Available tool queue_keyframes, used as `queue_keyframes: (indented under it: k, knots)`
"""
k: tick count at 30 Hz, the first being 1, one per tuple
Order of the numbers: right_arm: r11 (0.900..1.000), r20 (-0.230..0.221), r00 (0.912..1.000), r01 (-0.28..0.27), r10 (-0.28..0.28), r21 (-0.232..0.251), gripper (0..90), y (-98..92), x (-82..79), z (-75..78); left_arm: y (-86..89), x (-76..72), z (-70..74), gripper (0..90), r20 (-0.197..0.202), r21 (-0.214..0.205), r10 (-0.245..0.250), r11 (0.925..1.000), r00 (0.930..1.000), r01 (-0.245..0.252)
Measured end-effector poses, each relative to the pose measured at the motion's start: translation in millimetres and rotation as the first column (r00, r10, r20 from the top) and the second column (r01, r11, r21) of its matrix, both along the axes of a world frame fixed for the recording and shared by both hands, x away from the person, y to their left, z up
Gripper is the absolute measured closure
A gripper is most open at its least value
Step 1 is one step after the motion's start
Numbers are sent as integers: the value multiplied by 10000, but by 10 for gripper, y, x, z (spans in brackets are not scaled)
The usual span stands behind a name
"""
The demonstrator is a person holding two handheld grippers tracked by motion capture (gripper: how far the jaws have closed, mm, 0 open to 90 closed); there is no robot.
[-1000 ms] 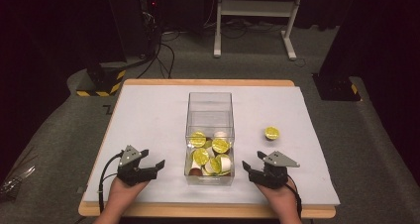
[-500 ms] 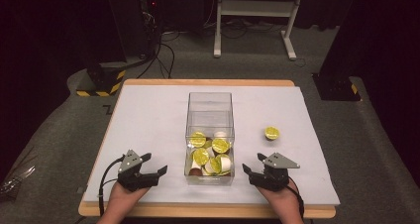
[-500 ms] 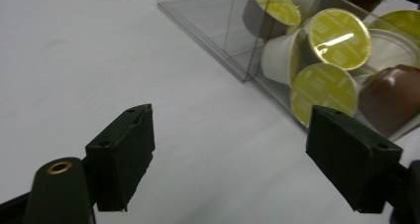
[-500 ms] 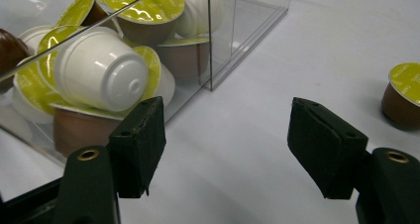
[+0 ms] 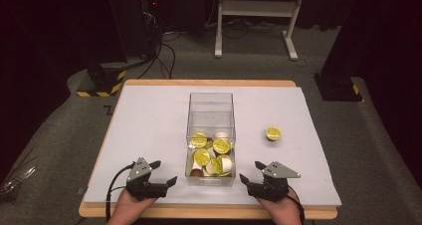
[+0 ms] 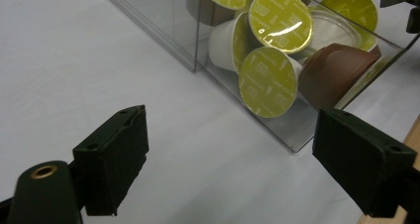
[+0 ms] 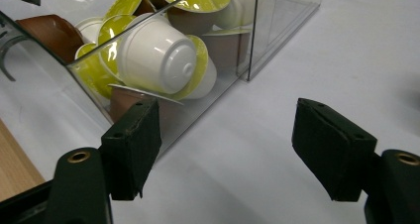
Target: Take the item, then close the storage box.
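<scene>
A clear plastic box (image 5: 211, 110) stands at the table's middle, its near half holding several coffee capsules (image 5: 214, 155) with yellow-green lids and white or brown bodies. One loose capsule (image 5: 272, 134) lies to its right. My left gripper (image 5: 164, 171) rests left of the box's near end; its jaws have just been opening and nothing is between them. In the left gripper view the left gripper (image 6: 233, 135) faces the box corner (image 6: 292, 144). My right gripper (image 5: 251, 171) sits right of the box, open and empty, its jaws having just widened a little. In the right gripper view the right gripper (image 7: 225, 120) faces the box wall (image 7: 247, 45).
A white sheet (image 5: 149, 120) covers the wooden table (image 5: 209, 82), whose near edge lies just under both hands. Beyond the table are a black-and-yellow base (image 5: 102, 83), cables and a white stand (image 5: 254, 8) on the grey floor.
My left gripper has shifted slightly toward the near edge and the box, and its jaws have spread wider. The right gripper has stayed put, and the loose capsule has not moved.
</scene>
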State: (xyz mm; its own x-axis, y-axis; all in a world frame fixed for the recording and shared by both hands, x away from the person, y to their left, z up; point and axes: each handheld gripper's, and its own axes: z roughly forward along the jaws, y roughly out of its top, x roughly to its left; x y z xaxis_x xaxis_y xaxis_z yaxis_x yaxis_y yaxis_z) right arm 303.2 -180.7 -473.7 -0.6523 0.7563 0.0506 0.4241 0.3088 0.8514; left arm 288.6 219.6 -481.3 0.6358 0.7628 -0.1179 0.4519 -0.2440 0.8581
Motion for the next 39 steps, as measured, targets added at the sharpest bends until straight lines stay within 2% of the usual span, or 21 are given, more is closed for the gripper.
queue_keyframes:
  k: [5,8,13,15,17,24,28,30,33,39]
  knots:
    - [10000,-115,9999,-94,94,-19,263,-1,-42,-16,-55,13,-34,141,-50,-183,-245,9995,9997,244]
    - [9999,-115,9998,-133,133,-27,254,-2,-52,-39,-84,11,-39,137,35,-83,-451,9989,9990,451]
    - [9999,-113,9998,-169,170,20,247,-5,-81,-44,-101,-2,-24,133,46,-237,-508,9984,9987,509]
    - [9998,-107,9998,-192,193,40,242,-15,-91,-54,-130,-10,-27,131,87,-78,-600,9982,9982,601]
    - [9996,-181,9995,-260,261,63,229,-16,-96,-64,-164,-25,-32,129,89,-76,-659,9978,9978,659]
    - [9983,-15,9984,-571,571,117,211,15,-145,-48,-242,-23,-42,123,86,-24,-846,9964,9964,847]
    - [9971,-41,9972,-752,752,114,207,57,-161,-50,-248,-5,-35,123,118,-62,-752,9971,9971,753]
    - [9963,-46,9965,-840,841,184,207,88,-167,-44,-251,3,-24,124,111,-208,-742,9970,9972,744]
    - [9951,-12,9953,-969,970,183,207,137,-161,-42,-271,10,-25,126,119,-138,-764,9970,9970,766]
    - [9956,6,9958,-912,912,198,212,189,-118,-39,-285,33,-36,115,134,-202,-717,9972,9973,719]
